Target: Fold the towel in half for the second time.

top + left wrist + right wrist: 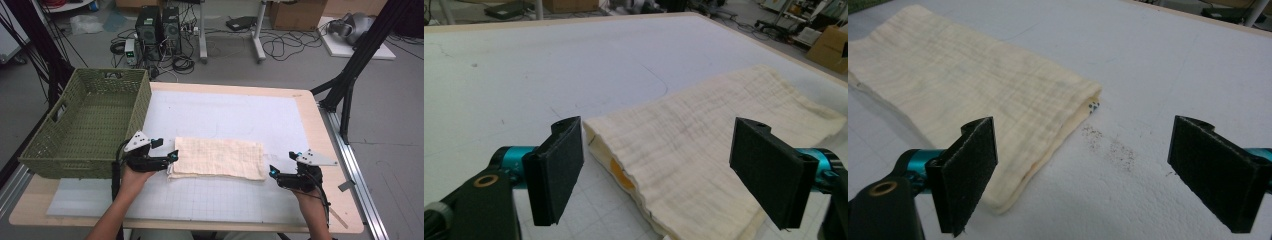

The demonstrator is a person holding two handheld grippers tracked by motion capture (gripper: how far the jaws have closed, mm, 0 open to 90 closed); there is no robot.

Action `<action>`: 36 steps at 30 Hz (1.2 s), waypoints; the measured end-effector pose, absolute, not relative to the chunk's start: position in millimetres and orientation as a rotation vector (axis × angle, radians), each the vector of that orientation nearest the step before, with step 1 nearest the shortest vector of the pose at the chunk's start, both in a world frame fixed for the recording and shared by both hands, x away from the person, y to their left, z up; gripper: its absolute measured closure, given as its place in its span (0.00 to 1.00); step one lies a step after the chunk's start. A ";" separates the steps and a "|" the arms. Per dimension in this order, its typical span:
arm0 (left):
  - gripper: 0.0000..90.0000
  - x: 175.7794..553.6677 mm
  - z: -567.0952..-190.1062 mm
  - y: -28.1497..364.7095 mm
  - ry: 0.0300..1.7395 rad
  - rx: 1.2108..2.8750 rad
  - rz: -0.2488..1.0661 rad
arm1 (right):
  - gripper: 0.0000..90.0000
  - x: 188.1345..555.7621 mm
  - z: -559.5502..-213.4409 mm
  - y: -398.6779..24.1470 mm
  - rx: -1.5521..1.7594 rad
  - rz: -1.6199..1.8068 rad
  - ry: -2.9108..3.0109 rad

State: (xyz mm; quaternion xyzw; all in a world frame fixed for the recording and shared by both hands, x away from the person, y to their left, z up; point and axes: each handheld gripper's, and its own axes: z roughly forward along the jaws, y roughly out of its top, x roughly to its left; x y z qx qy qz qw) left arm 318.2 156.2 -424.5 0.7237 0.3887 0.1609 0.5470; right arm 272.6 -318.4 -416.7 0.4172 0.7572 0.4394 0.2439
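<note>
While the cloth (218, 158) lies folded into a long strip on the mat (225, 115), just beside the basket (85, 122), we hold the left gripper (172, 156) at its left end and the right gripper (272, 172) just off its right end. Both sets of jaws stand wide apart, gripping nothing (the left ones straddle the cloth's corner). We judge one fold done, with further folding or moving it to the basket left.

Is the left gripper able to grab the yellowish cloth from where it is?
Probably yes. The left gripper sits right at the folded cloth's left end, jaws wide open, and in the left gripper view the cloth edge lies between them with nothing in the way.
</note>
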 end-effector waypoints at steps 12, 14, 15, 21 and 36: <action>0.22 342.4 -407.3 140.0 0.903 1.736 0.322 | 0.13 272.7 -418.1 -317.0 1.150 1.211 2.078; 0.22 348.0 -404.5 137.4 0.906 1.743 0.342 | 0.13 273.1 -418.5 -315.8 1.150 1.216 2.083; 0.22 351.7 -403.5 135.9 0.914 1.745 0.349 | 0.13 273.7 -418.8 -315.6 1.138 1.210 2.086; 0.27 369.5 -407.8 131.1 0.951 1.785 0.361 | 0.13 275.8 -421.0 -311.9 1.137 1.211 2.107; 0.46 404.8 -436.7 123.8 1.081 1.970 0.438 | 0.13 276.5 -421.8 -309.4 1.132 1.208 2.121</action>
